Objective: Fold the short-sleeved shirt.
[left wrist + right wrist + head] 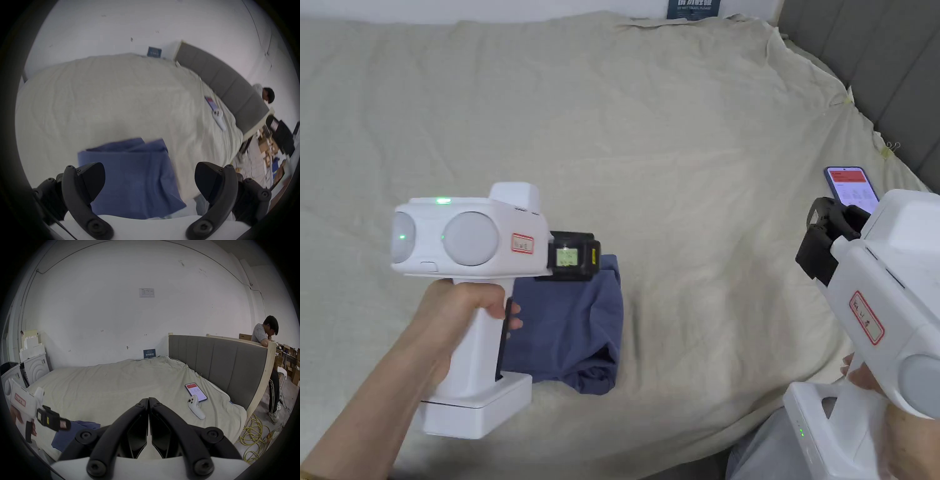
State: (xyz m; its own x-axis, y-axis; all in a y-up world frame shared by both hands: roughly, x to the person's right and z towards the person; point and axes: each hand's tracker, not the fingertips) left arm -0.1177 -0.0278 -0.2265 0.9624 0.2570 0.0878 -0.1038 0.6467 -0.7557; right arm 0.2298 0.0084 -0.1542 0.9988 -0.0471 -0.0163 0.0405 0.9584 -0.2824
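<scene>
A blue short-sleeved shirt point(575, 325) lies folded into a small rectangle near the front edge of the bed point(650, 137). My left gripper point(581, 256) hovers just above the shirt's far edge. In the left gripper view its jaws stand wide apart over the shirt point(134, 175), with nothing between them. My right gripper point(822, 240) is raised at the right side, away from the shirt. In the right gripper view its two jaws point(148, 402) are pressed together, empty; the shirt point(68, 434) and the left gripper point(53, 421) show at lower left.
A phone point(853, 187) lies on the beige sheet at the right, with a white controller point(195, 407) beside it. A grey headboard point(219, 363) bounds the bed's right side. A person point(266, 344) leans on it. Yellow cable point(253, 436) lies on the floor.
</scene>
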